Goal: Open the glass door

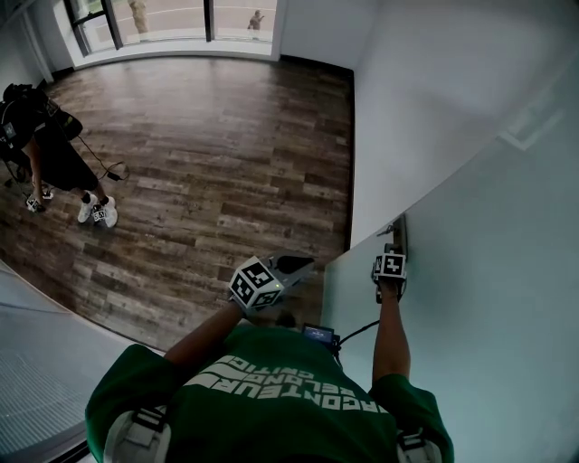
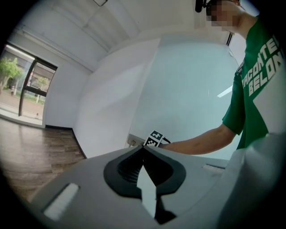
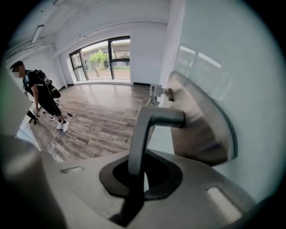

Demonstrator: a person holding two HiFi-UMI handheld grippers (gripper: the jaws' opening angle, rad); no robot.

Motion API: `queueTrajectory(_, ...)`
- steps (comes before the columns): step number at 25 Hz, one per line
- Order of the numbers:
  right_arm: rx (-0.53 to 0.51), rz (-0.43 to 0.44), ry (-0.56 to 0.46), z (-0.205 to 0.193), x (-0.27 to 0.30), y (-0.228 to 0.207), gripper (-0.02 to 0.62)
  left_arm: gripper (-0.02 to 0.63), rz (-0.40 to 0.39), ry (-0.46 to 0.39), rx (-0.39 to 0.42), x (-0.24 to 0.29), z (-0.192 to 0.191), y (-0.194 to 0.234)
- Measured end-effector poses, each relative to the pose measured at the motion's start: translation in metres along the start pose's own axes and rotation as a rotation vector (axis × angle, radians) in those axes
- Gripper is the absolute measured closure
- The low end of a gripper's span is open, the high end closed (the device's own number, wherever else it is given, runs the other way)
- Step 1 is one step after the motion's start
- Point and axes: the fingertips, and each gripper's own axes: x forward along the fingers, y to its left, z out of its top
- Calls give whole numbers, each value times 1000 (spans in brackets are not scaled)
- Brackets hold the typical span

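The frosted glass door (image 1: 479, 307) fills the right of the head view, and its metal lever handle (image 1: 398, 237) sits near the door's edge. My right gripper (image 1: 393, 258) points down at the handle. In the right gripper view the lever (image 3: 145, 129) runs down between the jaws of the right gripper (image 3: 136, 172), which are shut on it. The handle's metal plate (image 3: 201, 125) is fixed to the glass door (image 3: 254, 80). My left gripper (image 1: 303, 265) hovers left of the door's edge, shut and with nothing in it; the left gripper (image 2: 144, 152) faces the glass door (image 2: 187, 94).
A wood plank floor (image 1: 208, 154) stretches away to tall windows (image 1: 172, 23). A person (image 1: 50, 145) with a backpack stands at the far left, a cable trailing on the floor. A white wall (image 1: 425, 90) rises beyond the door's edge.
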Motion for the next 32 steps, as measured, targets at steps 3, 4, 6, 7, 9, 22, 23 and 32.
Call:
queueTrajectory(3, 5, 15, 25, 0, -5, -3, 592, 591, 10, -4, -2, -4, 4, 0)
queueTrajectory(4, 8, 16, 32, 1, -7, -3, 589, 589, 15, -5, -3, -6, 4, 0)
queueTrajectory(6, 13, 6, 43, -1, -10, -2, 580, 591, 23, -8, -4, -13, 4, 2)
queueTrajectory(7, 15, -4, 47, -1, -11, -2, 572, 591, 27, -9, -5, -16, 3, 3)
queueTrajectory(9, 12, -24, 48, 2, -14, -6, 554, 589, 39, -10, -6, -18, 4, 6)
queueTrajectory(22, -164, -191, -159, 59, -93, 12, 463, 591, 121, -52, -14, -66, -1, 24)
queueTrajectory(23, -171, -192, -203, 70, -103, 17, 463, 591, 131, -56, -15, -71, 0, 25)
queueTrajectory(32, -214, 4, -510, 141, -140, 114, 583, 591, 250, -86, -42, -117, -2, 51)
